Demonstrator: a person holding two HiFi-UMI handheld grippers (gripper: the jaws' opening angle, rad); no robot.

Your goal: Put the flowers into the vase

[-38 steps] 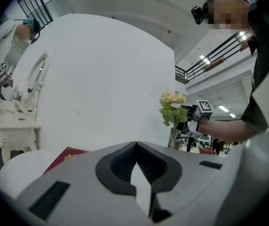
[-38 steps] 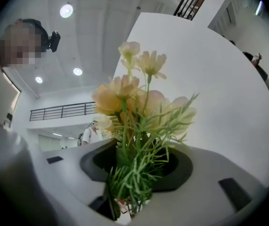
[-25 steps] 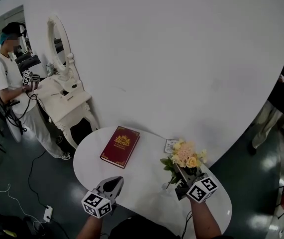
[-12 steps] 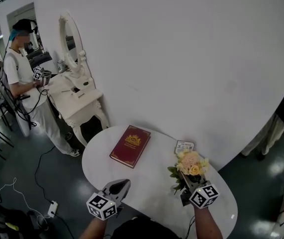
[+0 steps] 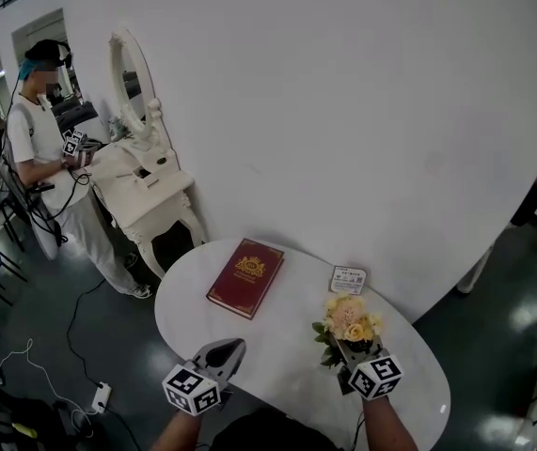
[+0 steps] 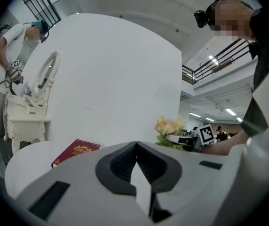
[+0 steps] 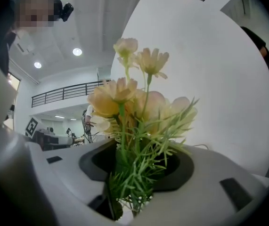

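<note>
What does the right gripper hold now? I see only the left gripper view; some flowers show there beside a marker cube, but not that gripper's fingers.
Observer: In the right gripper view, the right gripper is closed on the green stems of the flowers, and the blooms stand upright above it.
Operator: Is a vase on the table?
Observer: None shows in the head view. Lying on the table I see only the red book and a small card near the wall.
Operator: Where is my left gripper?
Observer: In the head view, the left gripper is over the near part of the table, left of the flowers and apart from the red book.
</note>
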